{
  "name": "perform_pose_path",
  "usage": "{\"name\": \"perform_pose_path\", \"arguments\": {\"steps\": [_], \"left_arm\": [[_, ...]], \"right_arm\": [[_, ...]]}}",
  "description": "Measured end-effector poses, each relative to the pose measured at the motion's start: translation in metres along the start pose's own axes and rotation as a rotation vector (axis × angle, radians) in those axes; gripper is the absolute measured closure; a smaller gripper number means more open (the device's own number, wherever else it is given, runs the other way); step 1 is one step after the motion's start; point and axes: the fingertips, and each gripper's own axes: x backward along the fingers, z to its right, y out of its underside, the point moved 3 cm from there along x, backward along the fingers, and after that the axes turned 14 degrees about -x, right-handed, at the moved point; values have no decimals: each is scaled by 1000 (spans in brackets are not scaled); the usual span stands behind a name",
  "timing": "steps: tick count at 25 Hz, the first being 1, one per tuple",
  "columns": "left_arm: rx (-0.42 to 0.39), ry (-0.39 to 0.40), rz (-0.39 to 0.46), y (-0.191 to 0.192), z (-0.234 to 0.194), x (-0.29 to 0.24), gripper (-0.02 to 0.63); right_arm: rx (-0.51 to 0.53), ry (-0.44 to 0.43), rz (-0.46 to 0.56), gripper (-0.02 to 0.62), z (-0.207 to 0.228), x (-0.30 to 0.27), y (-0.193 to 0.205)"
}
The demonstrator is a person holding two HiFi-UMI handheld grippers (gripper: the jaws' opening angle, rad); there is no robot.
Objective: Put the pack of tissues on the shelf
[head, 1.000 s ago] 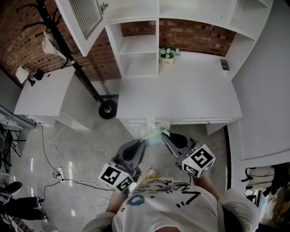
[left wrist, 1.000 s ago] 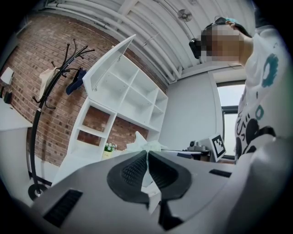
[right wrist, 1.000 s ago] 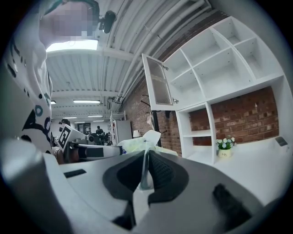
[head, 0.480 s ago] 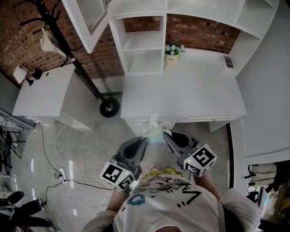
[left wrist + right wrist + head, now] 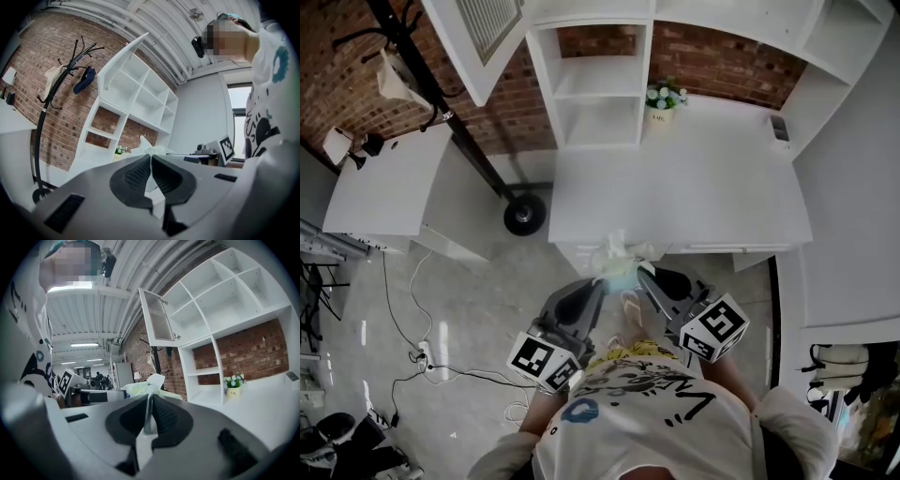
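left gripper (image 5: 600,283): clamped on pack of tissues (image 5: 620,263) | right gripper (image 5: 641,275): pinching same pack | pack: near tabletop (image 5: 675,197) front edge

I see thin, crinkled glossy plastic film on the pack of tissues (image 5: 619,268). The left hand-held gripper (image 5: 151,159) has ribbed matt black pads (image 5: 133,174). Smooth white bench (image 5: 694,197), rough brick wall (image 5: 337,84), polished grey floor (image 5: 469,300).

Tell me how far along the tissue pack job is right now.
Done: the pack of tissues is lifted, its wrapper pinched by both the left hand-held gripper and right hand-held gripper. In hand: it hangs before the front edge of the white desk. Left: setting it on the shelf, where no pack sits yet.
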Motion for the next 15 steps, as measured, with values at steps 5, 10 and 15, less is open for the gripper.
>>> {"name": "perform_pose_path", "arguments": {"steps": [5,10,15], "left_arm": [[3,-30,16,-6,-19,-25,588],[-7,-44,20,-12,-42,-60,588],[-15,-66,37,-21,-69,-94,588]], "right_arm": [[19,-28,-3,566,23,-18,-18],[30,-48,-10,566,57,-40,-40],[42,-64,-17,566,88,-64,-65]]}}
